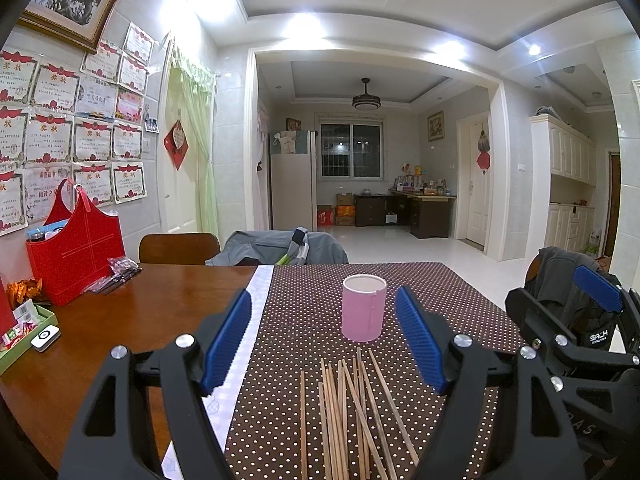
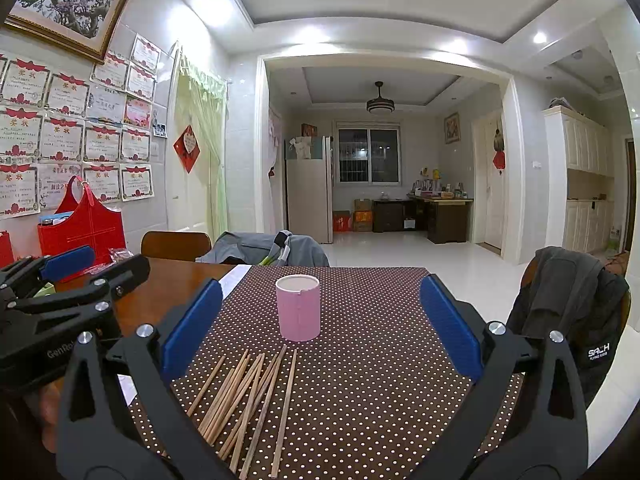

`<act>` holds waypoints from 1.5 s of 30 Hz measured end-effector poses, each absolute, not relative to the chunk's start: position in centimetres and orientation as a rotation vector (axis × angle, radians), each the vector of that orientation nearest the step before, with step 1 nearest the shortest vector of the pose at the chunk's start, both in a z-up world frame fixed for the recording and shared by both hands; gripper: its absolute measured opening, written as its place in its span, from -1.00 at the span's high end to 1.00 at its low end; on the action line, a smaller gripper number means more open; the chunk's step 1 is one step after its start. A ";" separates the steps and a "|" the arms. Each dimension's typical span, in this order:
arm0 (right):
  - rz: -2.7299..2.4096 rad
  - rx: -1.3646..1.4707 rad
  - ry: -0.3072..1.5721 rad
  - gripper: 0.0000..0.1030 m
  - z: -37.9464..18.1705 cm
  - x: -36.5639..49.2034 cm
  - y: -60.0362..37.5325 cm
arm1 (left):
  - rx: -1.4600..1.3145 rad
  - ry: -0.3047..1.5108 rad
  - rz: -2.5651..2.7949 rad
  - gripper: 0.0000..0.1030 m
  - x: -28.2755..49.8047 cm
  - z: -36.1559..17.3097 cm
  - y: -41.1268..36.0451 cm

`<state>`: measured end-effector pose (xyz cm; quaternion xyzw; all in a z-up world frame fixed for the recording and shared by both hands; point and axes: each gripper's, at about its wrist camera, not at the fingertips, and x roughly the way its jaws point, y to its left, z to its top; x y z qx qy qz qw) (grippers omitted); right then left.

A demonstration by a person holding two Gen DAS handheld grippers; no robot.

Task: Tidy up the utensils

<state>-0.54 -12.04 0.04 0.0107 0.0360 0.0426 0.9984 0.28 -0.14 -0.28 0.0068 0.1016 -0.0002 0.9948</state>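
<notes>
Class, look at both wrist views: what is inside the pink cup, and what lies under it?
The pink cup stands upright on the dotted cloth. Only its rim and upper inner wall show; the bottom is hidden, so its contents cannot be told. The chopsticks lie outside, in front.

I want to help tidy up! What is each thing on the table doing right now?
left tool: open, holding nothing.
right tool: open, holding nothing.
pink cup: upright on the dotted cloth, no sticks seen in it.
chopsticks: lying loose in a pile before the cup.
red bag: standing upright.
</notes>
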 end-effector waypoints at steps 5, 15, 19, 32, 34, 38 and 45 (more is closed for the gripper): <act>0.085 0.022 0.072 -0.88 0.1 -0.4 -12.1 | 0.012 0.205 -0.002 -0.42 0.3 -0.3 -0.1; 0.107 0.023 0.134 -0.88 -1.3 1.1 -11.1 | 0.023 0.250 -0.009 -0.42 1.3 -1.0 1.0; 0.097 0.024 0.259 -0.88 -2.6 3.7 -10.6 | 0.036 0.364 -0.044 -0.42 4.0 -2.5 1.7; 0.174 0.050 0.692 -0.88 -8.2 12.2 -10.2 | -0.022 0.874 -0.130 -0.42 13.1 -10.9 6.6; 0.191 0.049 0.747 -0.88 -9.2 13.2 -10.0 | -0.047 0.911 -0.142 -0.42 13.8 -11.8 7.4; 0.211 0.044 0.830 -0.88 -10.4 15.1 -9.9 | -0.062 0.959 -0.136 -0.42 14.8 -13.5 7.9; 0.264 -0.007 0.963 -0.70 -12.3 18.5 -9.4 | -0.007 1.064 -0.128 -0.08 17.7 -15.2 6.4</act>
